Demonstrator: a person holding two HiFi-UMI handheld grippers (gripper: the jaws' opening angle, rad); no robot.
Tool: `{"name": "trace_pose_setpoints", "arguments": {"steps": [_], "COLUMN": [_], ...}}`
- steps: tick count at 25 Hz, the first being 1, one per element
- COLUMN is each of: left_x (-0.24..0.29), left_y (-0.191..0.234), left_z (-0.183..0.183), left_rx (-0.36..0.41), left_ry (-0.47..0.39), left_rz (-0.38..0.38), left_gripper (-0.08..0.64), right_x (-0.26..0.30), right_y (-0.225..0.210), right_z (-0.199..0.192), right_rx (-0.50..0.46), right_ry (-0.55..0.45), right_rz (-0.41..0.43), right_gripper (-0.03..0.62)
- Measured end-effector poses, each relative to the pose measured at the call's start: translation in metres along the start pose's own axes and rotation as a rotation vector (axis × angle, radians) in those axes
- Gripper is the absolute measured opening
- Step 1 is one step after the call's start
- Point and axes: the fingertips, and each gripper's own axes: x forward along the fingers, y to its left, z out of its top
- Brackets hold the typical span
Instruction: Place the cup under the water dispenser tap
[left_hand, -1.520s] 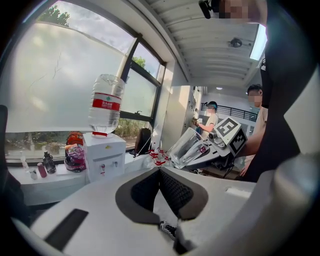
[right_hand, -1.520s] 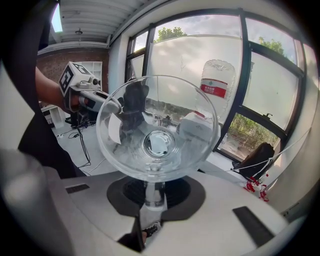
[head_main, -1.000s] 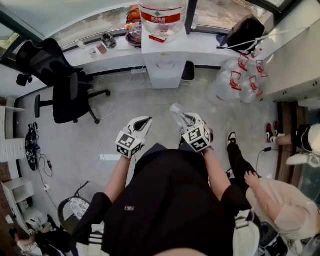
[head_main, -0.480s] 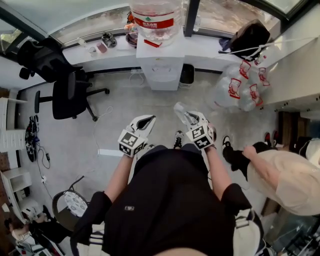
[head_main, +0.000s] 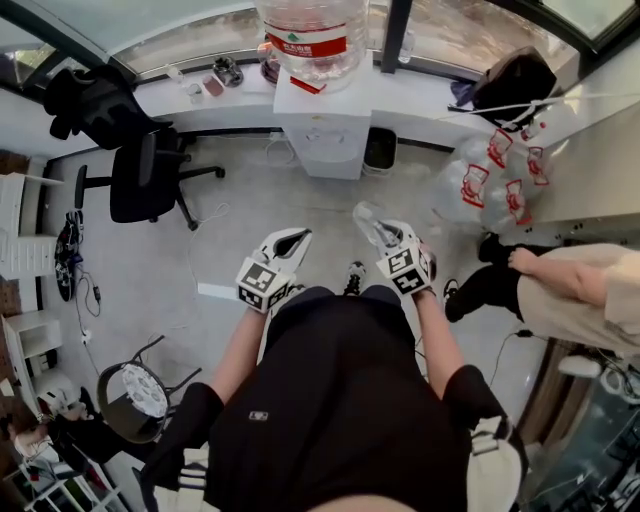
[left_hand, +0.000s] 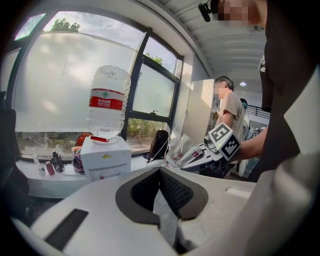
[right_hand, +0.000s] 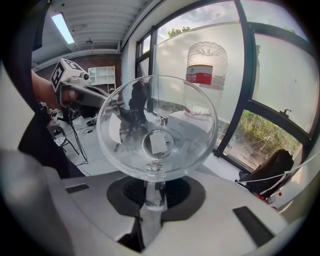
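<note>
Cup (right_hand: 156, 132) of clear glass, with its open mouth facing away from the person and tipped forward, is pinched low at its base by the right gripper (right_hand: 152, 200), whose jaws are closed in on the narrow foot and leave only that width between them. From above, the cup (head_main: 368, 224) hangs in the air over the grey floor (head_main: 250, 220) just ahead of the person's body, well apart from the white water dispenser (head_main: 323, 135) that stands against the window wall. A big upturned water bottle (head_main: 312, 35) with a red label sits on top of the dispenser, and the tap area on its front has nothing beneath it. The left gripper (left_hand: 167, 200) is held beside the right one at about the same height, its jaws drawn together at the tips with nothing between them; from its own view the cup (left_hand: 182, 150) shows off to the right, tilted. Off to the left a black office chair (head_main: 140, 180) stands on the floor. To the right of the dispenser lies a heap of clear plastic bags (head_main: 490, 180) with red print, and another person (head_main: 570, 290) is at the right edge of the room.
</note>
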Motion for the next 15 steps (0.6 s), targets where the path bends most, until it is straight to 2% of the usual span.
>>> {"name": "trace_pose_setpoints", "arguments": {"steps": [15], "left_x": [0.02], "left_y": [0.004], "left_z": [0.006], "left_rx": [-0.039], "left_ry": [-0.016], "left_rz": [0.093], "left_gripper": [0.0], "right_x": [0.019], "right_y": [-0.03], "right_z": [-0.005], "right_rx": [-0.082], "right_ry": [0.011], "right_rz": [0.072], "right_gripper": [0.035]}}
